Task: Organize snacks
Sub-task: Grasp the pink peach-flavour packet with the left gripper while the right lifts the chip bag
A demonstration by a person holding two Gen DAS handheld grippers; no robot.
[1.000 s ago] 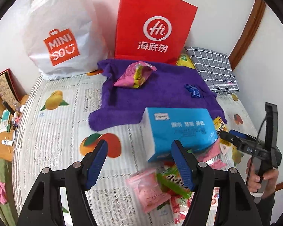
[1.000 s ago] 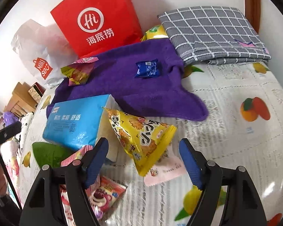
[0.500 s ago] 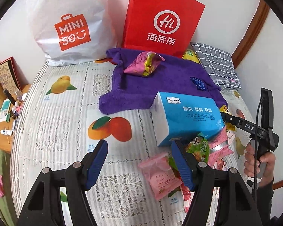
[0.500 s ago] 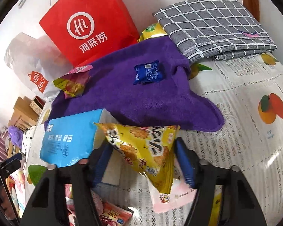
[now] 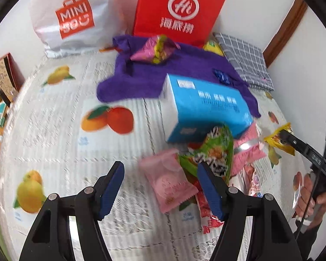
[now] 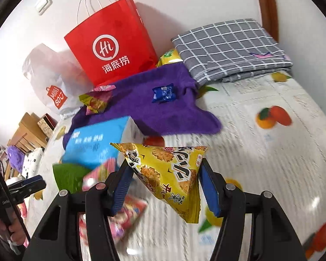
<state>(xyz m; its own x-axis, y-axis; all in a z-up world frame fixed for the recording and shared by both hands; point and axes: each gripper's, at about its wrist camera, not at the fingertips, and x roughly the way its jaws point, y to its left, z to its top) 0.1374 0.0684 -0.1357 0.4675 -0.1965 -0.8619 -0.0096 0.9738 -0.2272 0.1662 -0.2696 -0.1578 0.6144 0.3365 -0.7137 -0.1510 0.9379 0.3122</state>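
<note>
Between the right gripper (image 6: pixel 166 179) pads: yellow snack bag (image 6: pixel 169 171), clamped, lifted off the bed (image 6: pixel 260 163); jaws just closed on it. Step: carrying it off. Next: drop onto purple towel (image 6: pixel 145 108) ahead, prob. Left gripper (image 5: pixel 160 184) half open, empty, above pink packet (image 5: pixel 169 180).

Bed with white fruit-print cover (image 5: pixel 60 134). Directly on it: purple towel (image 5: pixel 145 80), blue tissue box (image 5: pixel 206 108) partly over towel edge, grey checked cloth (image 6: pixel 228 47), red paper bag (image 6: pixel 113 43) and white plastic bag (image 5: pixel 71 19) at wall, heap of snack packets (image 5: pixel 184 174), possibly overlapping.
</note>
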